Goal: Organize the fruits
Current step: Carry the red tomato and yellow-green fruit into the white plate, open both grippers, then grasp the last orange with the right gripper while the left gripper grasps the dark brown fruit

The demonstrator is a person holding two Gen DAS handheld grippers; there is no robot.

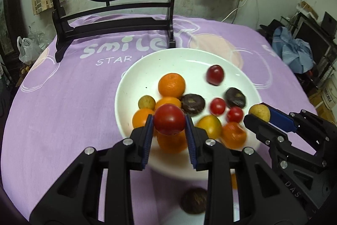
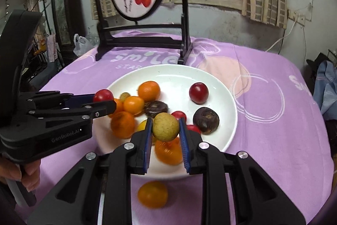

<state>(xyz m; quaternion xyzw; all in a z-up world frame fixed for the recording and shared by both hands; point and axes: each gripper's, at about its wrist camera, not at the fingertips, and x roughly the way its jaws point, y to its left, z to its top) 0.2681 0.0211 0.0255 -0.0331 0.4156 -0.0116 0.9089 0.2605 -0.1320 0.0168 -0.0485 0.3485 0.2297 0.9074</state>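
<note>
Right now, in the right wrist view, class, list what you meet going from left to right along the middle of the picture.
Left gripper holding a red tomato → orange mandarin → yellowish-green fruit in the right gripper → dark red plum → white plate rim → purple tablecloth.

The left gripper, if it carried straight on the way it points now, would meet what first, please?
Probably the oranges piled on the white plate: the left gripper, shut on a red tomato, points over them, though its height above them is unclear.
</note>
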